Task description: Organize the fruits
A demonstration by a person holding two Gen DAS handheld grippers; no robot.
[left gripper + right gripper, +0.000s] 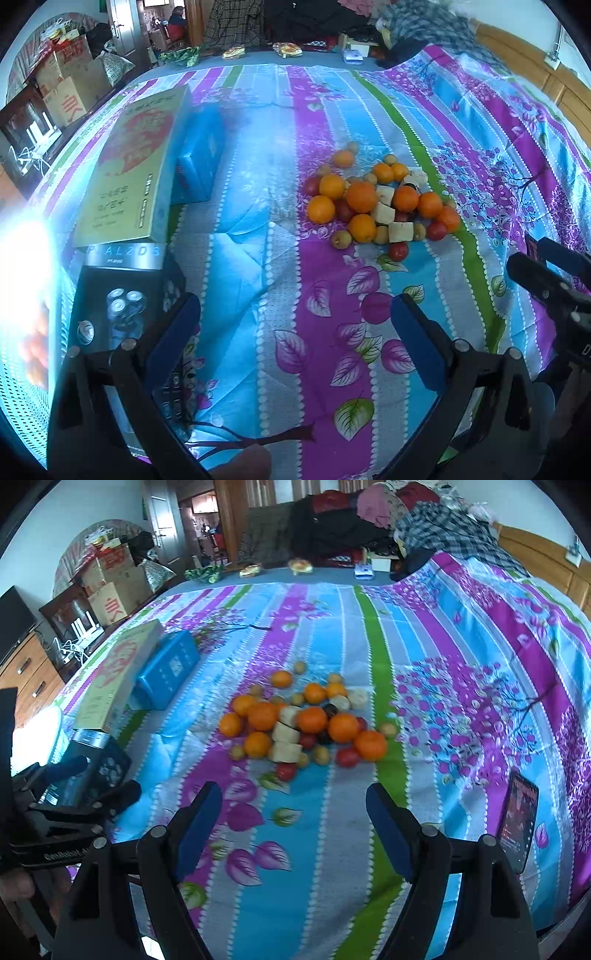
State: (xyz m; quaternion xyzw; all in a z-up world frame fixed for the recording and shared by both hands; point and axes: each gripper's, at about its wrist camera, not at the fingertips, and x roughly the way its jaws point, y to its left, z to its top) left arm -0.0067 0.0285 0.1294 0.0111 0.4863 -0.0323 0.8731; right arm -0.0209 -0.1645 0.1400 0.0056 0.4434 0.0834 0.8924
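Note:
A pile of fruit [380, 199] lies on the striped floral bedsheet [258, 258]: oranges, small red fruits, small yellow-green fruits and pale cut chunks. The right wrist view has the same pile [303, 720] ahead of the fingers. My left gripper [295, 332] is wide open over bare sheet, short of the pile, with nothing between its blue pads. My right gripper [293, 805] is also open and empty, a little nearer than the closest red fruit [286, 771]. Each gripper shows at the edge of the other's view: the right gripper [528, 254], the left gripper [103, 779].
On the left lie a flat yellow-green box [133, 162], a blue box [199, 162] and a black box [122, 302] printed with cans. A phone [517, 823] lies on the sheet to the right. Clothes are heaped at the far end, and cartons stand beyond the bed's left edge.

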